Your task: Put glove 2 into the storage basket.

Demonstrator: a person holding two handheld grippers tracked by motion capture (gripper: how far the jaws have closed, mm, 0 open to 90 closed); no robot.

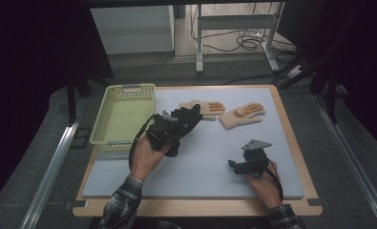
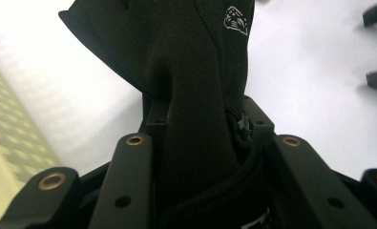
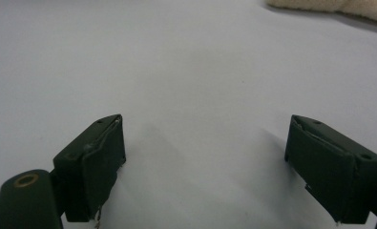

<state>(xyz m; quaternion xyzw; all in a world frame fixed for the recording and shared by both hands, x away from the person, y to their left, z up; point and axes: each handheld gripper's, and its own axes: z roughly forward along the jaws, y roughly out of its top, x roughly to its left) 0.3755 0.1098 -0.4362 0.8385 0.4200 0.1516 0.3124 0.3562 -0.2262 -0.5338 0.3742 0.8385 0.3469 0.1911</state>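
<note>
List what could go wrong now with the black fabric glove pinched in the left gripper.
The black fabric glove hangs limp from the left gripper, so it may drape over the yellow-green plastic basket rim instead of dropping inside. Its dangling fingers could also drag the nearby beige knitted glove.

Dim room, grey carpeted floor (image 1: 334, 143).
Beyond the table (image 1: 291, 143): white cabinet (image 1: 131, 28), metal desk legs (image 1: 199, 43), tangled cables (image 1: 246, 40).
</note>
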